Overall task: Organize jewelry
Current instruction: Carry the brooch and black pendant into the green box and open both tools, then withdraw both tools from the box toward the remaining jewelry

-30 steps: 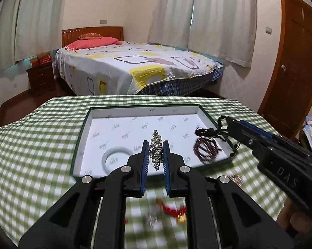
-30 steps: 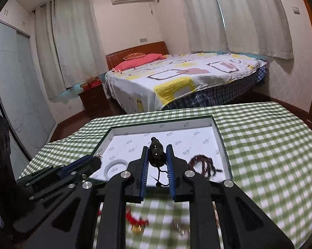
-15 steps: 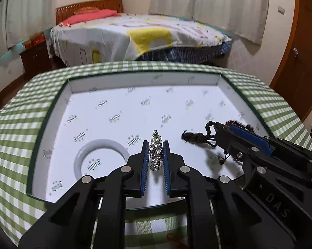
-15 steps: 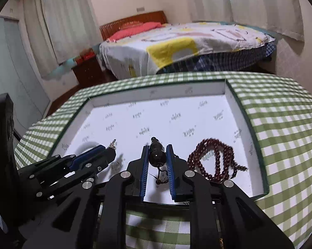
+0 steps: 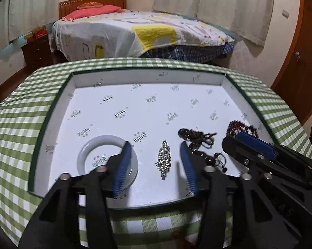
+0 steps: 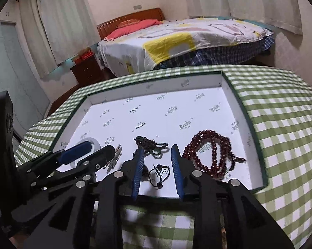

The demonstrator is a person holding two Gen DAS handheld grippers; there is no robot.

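Note:
A white tray with a dark green rim (image 5: 52, 112) (image 6: 245, 112) lies on the checked table. My left gripper (image 5: 155, 146) is open; a sparkling rhinestone piece (image 5: 164, 159) lies flat in the tray between its fingers. A white bangle (image 5: 87, 151) lies under the left finger. My right gripper (image 6: 156, 148) is open; a dark corded pendant (image 6: 150, 144) and its cord loop (image 6: 159, 175) lie in the tray between its fingers. A dark red bead string (image 6: 210, 151) lies to its right. The right gripper also shows in the left wrist view (image 5: 259, 151).
The table has a green-and-white checked cloth (image 6: 284, 108). Some small items on the cloth near the tray's front edge are blurred (image 5: 178, 234). A bed (image 5: 139, 33), a nightstand (image 5: 36, 49) and a wooden door (image 5: 301, 66) stand beyond the table.
Both grippers have opened. The rhinestone piece and the dark pendant, held half a second ago, now lie in the tray. Earlier, both grippers moved forward over the tray.

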